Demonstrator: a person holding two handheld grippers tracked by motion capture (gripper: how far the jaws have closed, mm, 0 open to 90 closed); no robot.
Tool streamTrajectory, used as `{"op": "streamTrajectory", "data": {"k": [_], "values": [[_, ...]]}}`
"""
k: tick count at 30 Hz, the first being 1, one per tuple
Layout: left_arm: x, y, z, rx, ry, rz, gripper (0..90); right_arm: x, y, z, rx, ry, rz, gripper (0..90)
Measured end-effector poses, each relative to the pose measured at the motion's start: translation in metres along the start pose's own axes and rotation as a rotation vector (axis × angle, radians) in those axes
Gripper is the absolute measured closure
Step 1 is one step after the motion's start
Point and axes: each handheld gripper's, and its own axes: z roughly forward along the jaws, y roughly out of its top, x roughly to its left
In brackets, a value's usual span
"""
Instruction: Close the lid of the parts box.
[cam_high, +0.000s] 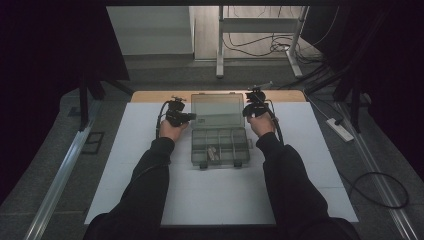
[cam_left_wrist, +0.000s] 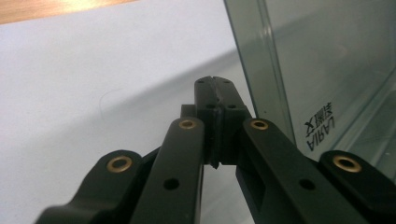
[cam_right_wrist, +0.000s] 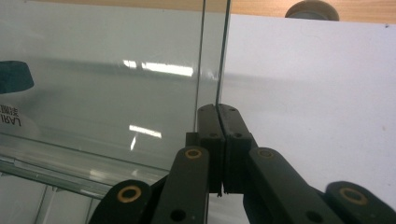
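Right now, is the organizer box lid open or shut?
Open. The clear lid is swung up behind the compartment tray, whose dividers are exposed; both shut tongs, left and right, sit at its side edges.

Wooden table (cam_high: 150, 96) – white sheet (cam_high: 215, 190) on top – open organizer box (cam_high: 219, 145) on sheet.
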Motion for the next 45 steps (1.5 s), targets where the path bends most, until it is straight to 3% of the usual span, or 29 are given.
{"op": "streamTrajectory", "data": {"k": [10,23,34,45], "values": [[-0.003,0.001,-0.010,-0.013,-0.037,0.023,89.4,0.001,-0.006,-0.011,-0.015,0.004,-0.053,85.1],[-0.007,-0.002,-0.019,-0.021,-0.067,0.049,89.3,0.000,-0.013,-0.018,-0.030,0.038,-0.064,83.5],[-0.015,-0.003,-0.028,-0.005,-0.062,0.112,89.3,0.002,-0.022,-0.029,-0.039,0.053,-0.096,84.2],[-0.029,-0.002,-0.038,0.034,-0.023,0.201,89.3,0.003,-0.035,-0.041,0.004,0.072,-0.175,83.6]]}}
